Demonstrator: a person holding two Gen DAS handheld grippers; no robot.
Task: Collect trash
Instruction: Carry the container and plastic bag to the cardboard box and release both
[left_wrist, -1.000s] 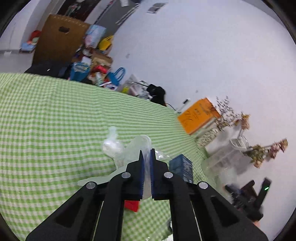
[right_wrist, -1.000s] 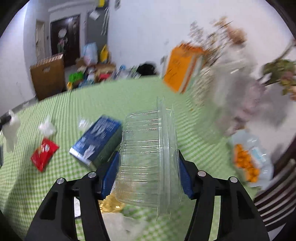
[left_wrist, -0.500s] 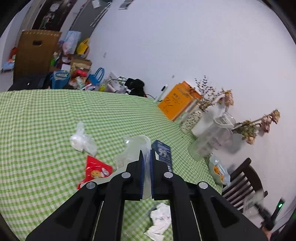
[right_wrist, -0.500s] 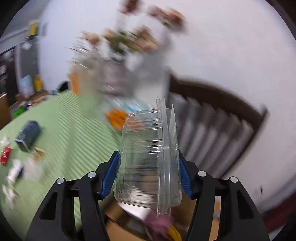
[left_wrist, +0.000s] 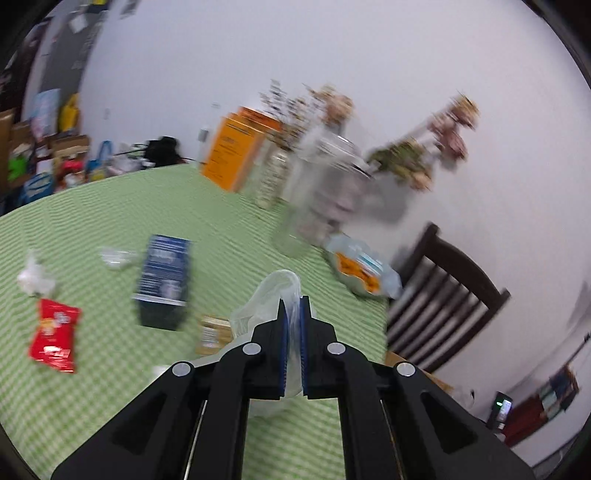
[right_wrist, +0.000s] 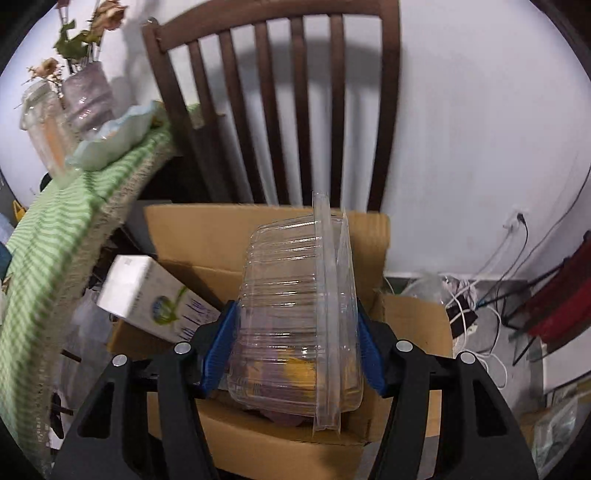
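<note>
My right gripper (right_wrist: 295, 350) is shut on a clear plastic clamshell container (right_wrist: 295, 314) and holds it over an open cardboard box (right_wrist: 406, 325) on the floor. The box holds a white carton (right_wrist: 147, 295) and other trash. My left gripper (left_wrist: 293, 347) is shut on a thin clear plastic bag (left_wrist: 269, 299) above the green checked table (left_wrist: 110, 206). On the table lie a red snack packet (left_wrist: 53, 334), a blue box (left_wrist: 164, 280), a crumpled white wrapper (left_wrist: 35, 277) and a small clear wrapper (left_wrist: 114, 256).
A dark wooden chair (right_wrist: 273, 103) stands behind the box, also in the left wrist view (left_wrist: 443, 306). Vases with dried flowers (left_wrist: 332, 199), an orange box (left_wrist: 240, 147) and a bag of orange snacks (left_wrist: 360, 269) sit at the table's far edge. Cables (right_wrist: 491, 295) lie on the floor at right.
My right gripper has swung off the table and down over the cardboard box, still holding the clamshell. My left gripper has turned right with the plastic bag.
</note>
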